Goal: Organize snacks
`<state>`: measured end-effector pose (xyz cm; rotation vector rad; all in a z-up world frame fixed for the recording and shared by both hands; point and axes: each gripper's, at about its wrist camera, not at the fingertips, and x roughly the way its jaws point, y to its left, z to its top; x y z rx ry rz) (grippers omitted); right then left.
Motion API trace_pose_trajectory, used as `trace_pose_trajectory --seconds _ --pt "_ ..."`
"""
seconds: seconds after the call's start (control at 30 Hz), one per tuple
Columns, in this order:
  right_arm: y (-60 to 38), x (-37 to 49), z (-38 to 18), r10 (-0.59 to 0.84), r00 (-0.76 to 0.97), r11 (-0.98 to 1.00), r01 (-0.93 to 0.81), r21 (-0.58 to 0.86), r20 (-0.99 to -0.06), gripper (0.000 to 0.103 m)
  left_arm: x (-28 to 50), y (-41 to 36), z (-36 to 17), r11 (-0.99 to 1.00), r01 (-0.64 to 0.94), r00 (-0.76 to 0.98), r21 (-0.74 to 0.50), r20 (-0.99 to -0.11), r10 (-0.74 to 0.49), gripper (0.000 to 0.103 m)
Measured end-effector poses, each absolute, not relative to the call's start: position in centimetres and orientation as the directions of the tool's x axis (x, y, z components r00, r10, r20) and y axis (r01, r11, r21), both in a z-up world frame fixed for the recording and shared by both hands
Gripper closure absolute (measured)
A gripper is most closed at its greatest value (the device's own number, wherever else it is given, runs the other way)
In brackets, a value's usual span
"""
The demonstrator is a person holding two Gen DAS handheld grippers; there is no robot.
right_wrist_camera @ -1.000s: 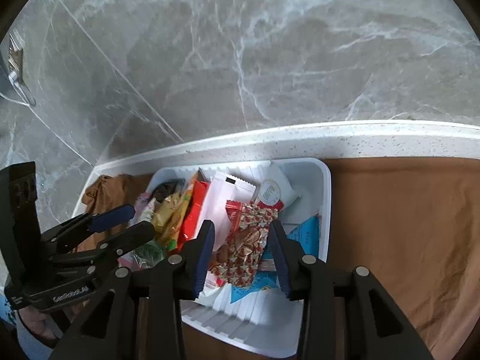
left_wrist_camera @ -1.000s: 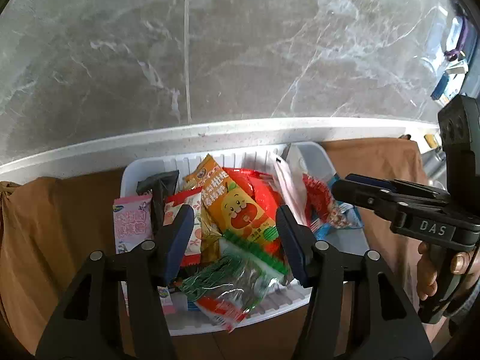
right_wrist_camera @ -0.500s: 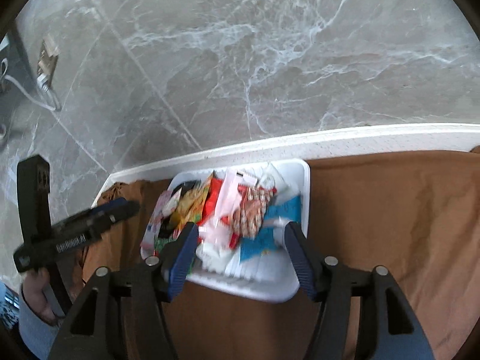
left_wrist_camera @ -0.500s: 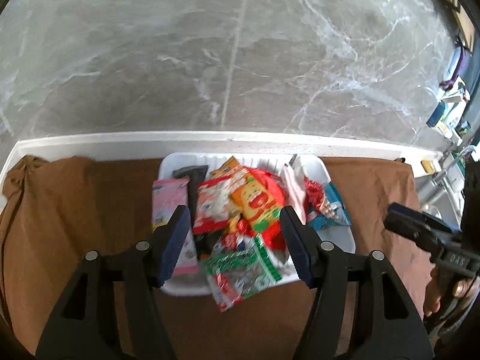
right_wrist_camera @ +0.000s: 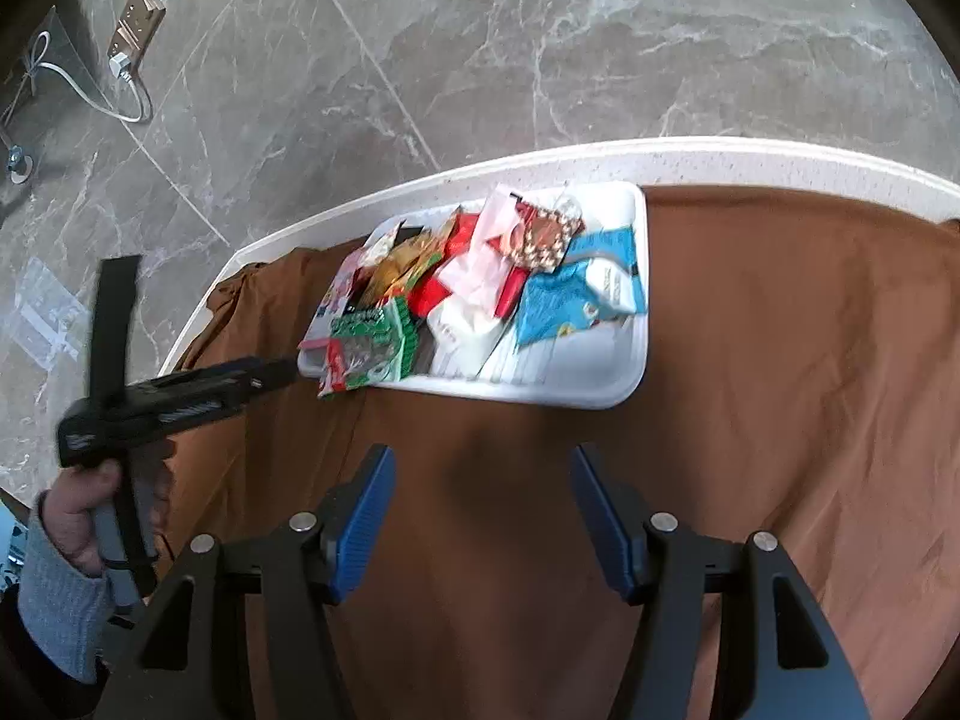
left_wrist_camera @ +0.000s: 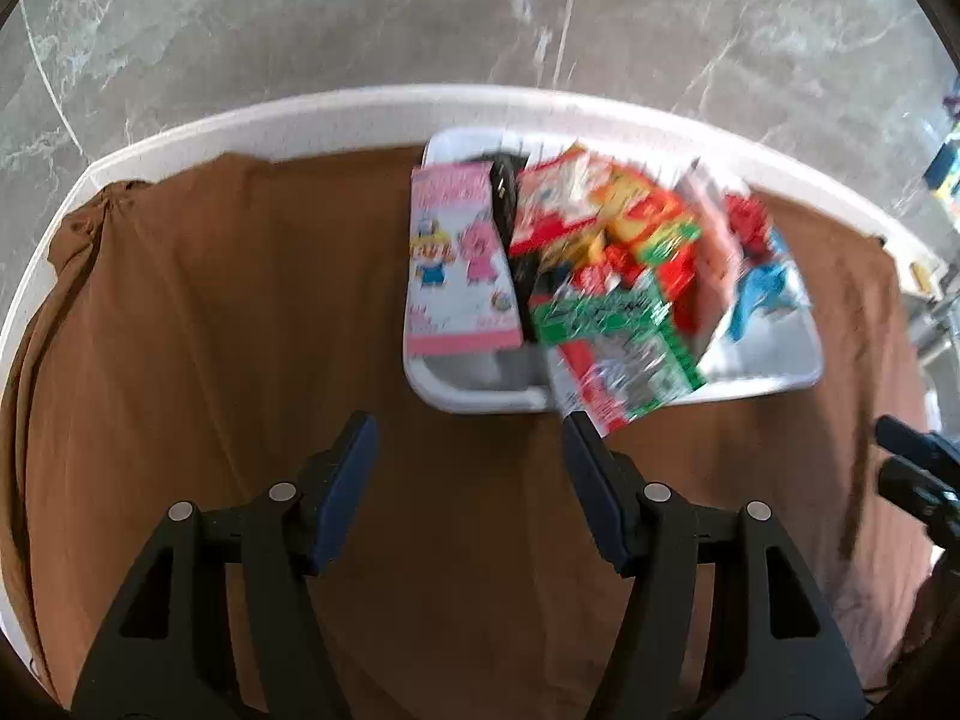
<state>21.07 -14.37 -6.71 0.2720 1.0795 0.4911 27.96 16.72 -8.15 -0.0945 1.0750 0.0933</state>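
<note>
A white tray [left_wrist_camera: 480,396] [right_wrist_camera: 570,390] sits at the far edge of the brown cloth, piled with snack packets. A pink cartoon packet [left_wrist_camera: 459,264] lies at its left. A green and red packet [left_wrist_camera: 618,354] [right_wrist_camera: 372,348] hangs over the near rim. Blue packets [right_wrist_camera: 576,294] lie on the right. My left gripper [left_wrist_camera: 468,444] is open and empty, above bare cloth short of the tray. My right gripper [right_wrist_camera: 480,480] is open and empty, also short of the tray. The left gripper also shows in the right wrist view [right_wrist_camera: 270,372], near the tray's left corner.
The brown cloth [left_wrist_camera: 210,360] [right_wrist_camera: 780,360] covers a white-edged table [left_wrist_camera: 300,114] [right_wrist_camera: 720,150]. Grey marble floor lies beyond, with a power strip and cable [right_wrist_camera: 135,30] at the far left. A hand in a grey sleeve [right_wrist_camera: 72,510] holds the left gripper.
Both grippers have pulled back and up from over the tray. The tray now lies farther ahead, with bare cloth between the fingers. No packet came away with either one.
</note>
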Motion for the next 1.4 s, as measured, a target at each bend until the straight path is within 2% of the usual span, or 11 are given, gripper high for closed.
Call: trace_pose_trajectory --seconds 0.23,0.57,1.1,1.17,1.23,1.4 --pt "-14.2 20.7 -6.8 0.51 0.372 0.86 -0.246 0.447 -0.776 0.039 28.6 15.5 -9.6 0.994 -0.097 0.447 -0.053 -0.894 -0.004 0.041" --pt "-14.7 21.4 -7.1 0.507 0.377 0.862 -0.224 0.455 -0.775 0.039 30.5 13.0 -8.6 0.993 -0.079 0.463 -0.089 -0.885 -0.042 0.041" --pt "-14.8 20.6 -4.4 0.483 0.437 0.876 -0.249 0.414 -0.759 0.038 26.0 8.4 -2.2 1.0 -0.005 0.56 -0.017 -0.828 -0.012 0.041" --pt "-14.7 20.1 -3.7 0.475 0.452 0.88 -0.259 0.398 -0.755 0.037 25.3 7.7 -1.3 1.0 0.005 0.575 -0.005 -0.818 -0.007 0.038" --pt "-14.7 19.6 -3.2 0.469 0.464 0.883 -0.266 0.387 -0.752 0.037 24.3 6.9 -0.4 1.0 0.015 0.592 0.002 -0.806 -0.007 0.027" --pt "-14.7 18.1 -1.9 0.458 0.491 0.889 -0.277 0.365 -0.741 0.036 21.8 5.8 2.0 0.999 0.039 0.63 0.021 -0.776 -0.009 0.027"
